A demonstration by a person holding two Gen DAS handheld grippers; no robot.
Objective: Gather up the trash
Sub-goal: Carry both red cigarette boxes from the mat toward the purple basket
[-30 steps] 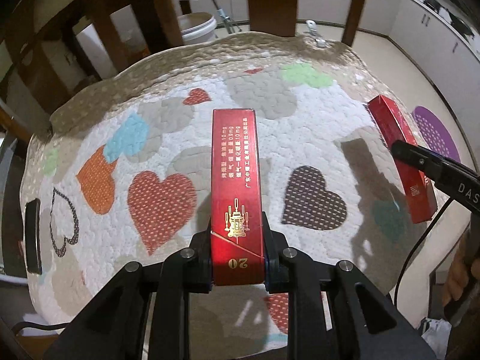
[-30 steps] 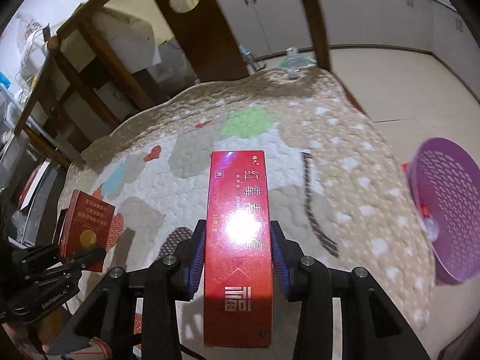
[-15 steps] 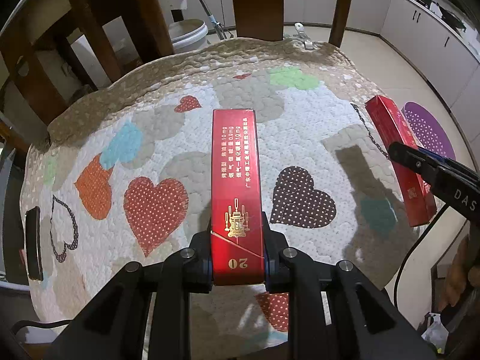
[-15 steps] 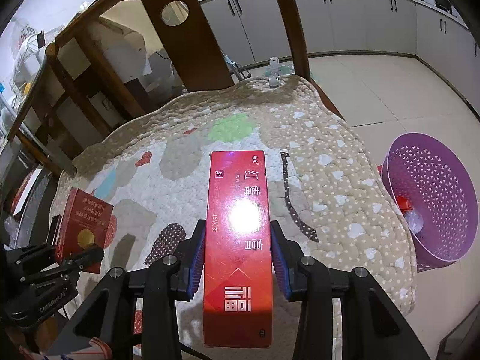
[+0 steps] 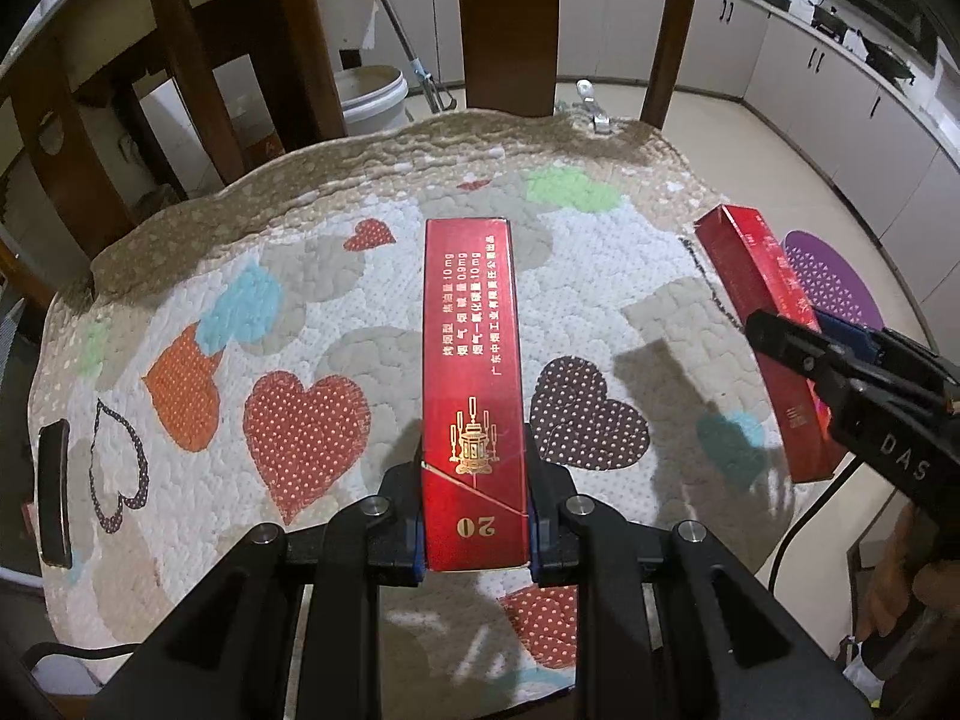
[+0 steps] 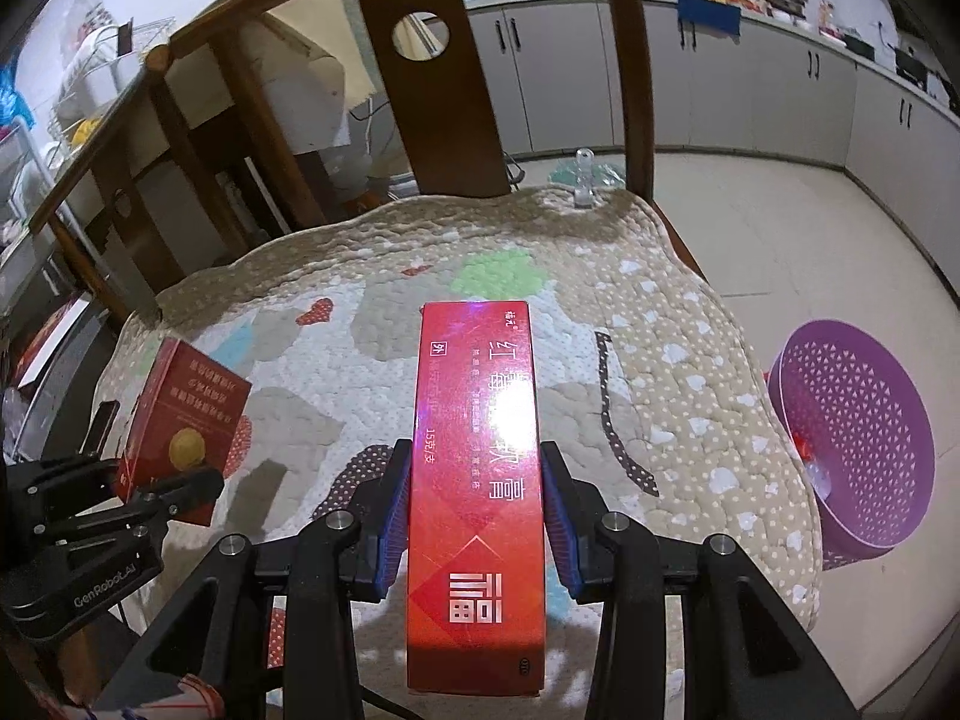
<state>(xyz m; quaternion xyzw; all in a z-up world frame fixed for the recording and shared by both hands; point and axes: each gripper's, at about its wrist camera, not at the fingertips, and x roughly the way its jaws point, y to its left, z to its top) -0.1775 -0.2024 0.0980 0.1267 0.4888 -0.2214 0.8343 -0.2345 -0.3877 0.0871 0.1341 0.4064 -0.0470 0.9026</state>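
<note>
My left gripper is shut on a dark red cigarette box with gold print, held above the heart-patterned cushion. That same box and the left gripper show at the left of the right wrist view. A long bright red carton with white characters is clamped in my right gripper, also above the cushion. From the left wrist view this carton and the right gripper appear at the right. A purple mesh basket stands on the floor to the right of the chair, with small bits inside.
The cushion lies on a wooden chair whose backrest rises behind it. A white bucket stands on the floor beyond the chair. Grey cabinets line the far wall. A dark phone-like object lies at the cushion's left edge.
Both grippers have lifted slightly with their boxes, so more of the chair back and room shows. In the right wrist view the purple basket has come fully into sight.
</note>
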